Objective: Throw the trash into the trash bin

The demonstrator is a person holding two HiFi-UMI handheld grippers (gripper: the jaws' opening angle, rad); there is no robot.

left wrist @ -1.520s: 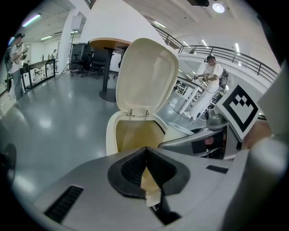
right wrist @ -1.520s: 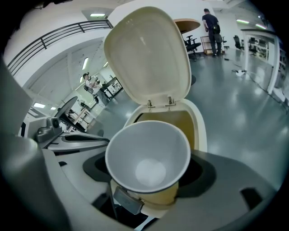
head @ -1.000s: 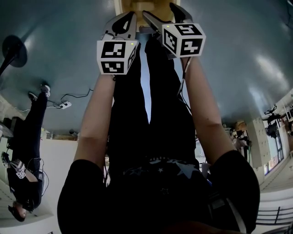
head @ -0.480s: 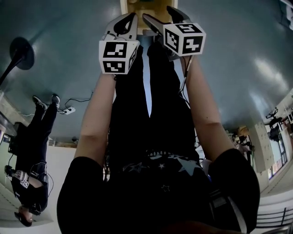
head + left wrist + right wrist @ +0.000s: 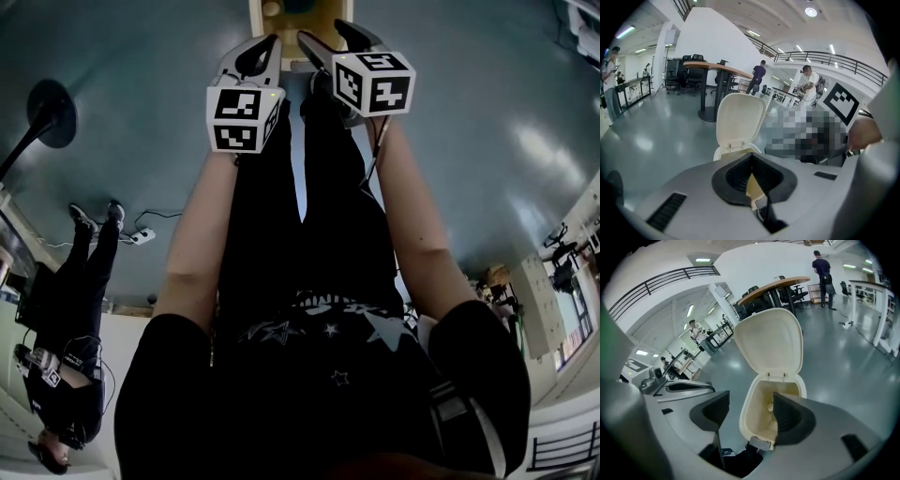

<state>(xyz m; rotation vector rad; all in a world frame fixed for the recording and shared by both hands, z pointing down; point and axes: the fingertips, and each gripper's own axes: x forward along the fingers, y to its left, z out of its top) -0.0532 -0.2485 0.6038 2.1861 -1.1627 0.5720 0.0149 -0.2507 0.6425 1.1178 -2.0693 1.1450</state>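
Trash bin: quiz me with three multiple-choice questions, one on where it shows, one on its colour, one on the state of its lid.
1. In the right gripper view, where does the trash bin show?
A. in the gap between the jaws
B. left of both jaws
C. nowhere

2. What colour is it?
A. black
B. cream
C. red

3. How is its lid?
A. shut
B. missing
C. standing open

Answers:
1 A: it shows between the jaws of the right gripper, which are closing with nothing held between them.
2 B: its walls and inside are cream.
3 C: the lid stands upright behind the rim and the inside is visible.
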